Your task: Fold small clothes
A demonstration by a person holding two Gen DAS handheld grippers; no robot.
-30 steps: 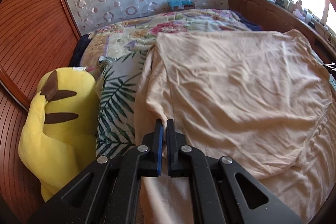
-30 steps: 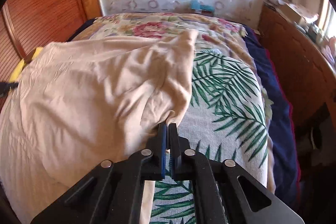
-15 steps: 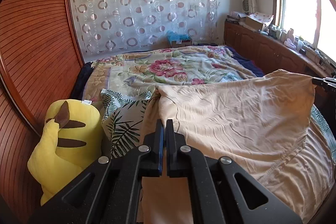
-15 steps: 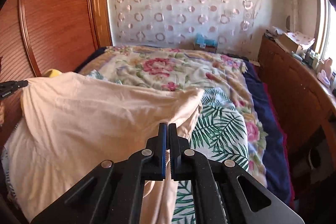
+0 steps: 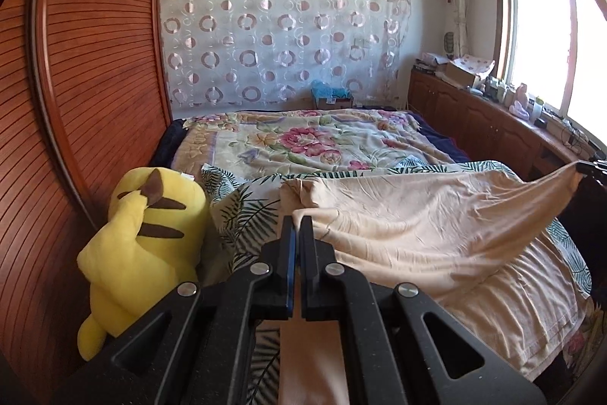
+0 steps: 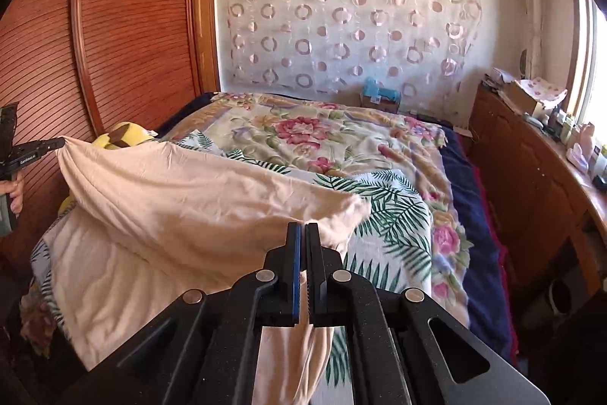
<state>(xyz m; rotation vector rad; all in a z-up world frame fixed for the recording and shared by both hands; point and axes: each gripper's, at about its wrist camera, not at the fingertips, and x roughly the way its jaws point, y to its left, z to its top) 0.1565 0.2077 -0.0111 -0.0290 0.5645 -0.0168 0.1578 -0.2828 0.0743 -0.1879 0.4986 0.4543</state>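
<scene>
A peach garment (image 5: 428,226) is stretched above the bed between my two grippers; its lower part rests on the bedding. My left gripper (image 5: 298,221) is shut on its left corner. My right gripper (image 6: 302,227) is shut on its right corner, and cloth hangs down between the fingers. The garment also shows in the right wrist view (image 6: 197,200). The right gripper's tip appears at the far right of the left wrist view (image 5: 588,166), and the left gripper at the far left of the right wrist view (image 6: 45,146).
A yellow plush toy (image 5: 144,222) lies on the bed's left by the wooden wardrobe (image 5: 76,101). A floral blanket (image 5: 303,143) and a palm-leaf sheet (image 6: 390,215) cover the bed. A cluttered wooden cabinet (image 6: 531,158) runs along the right under the window.
Both grippers have risen and tilted up, lifting the garment's held edge off the bed. The cloth is now pulled taut between them.
</scene>
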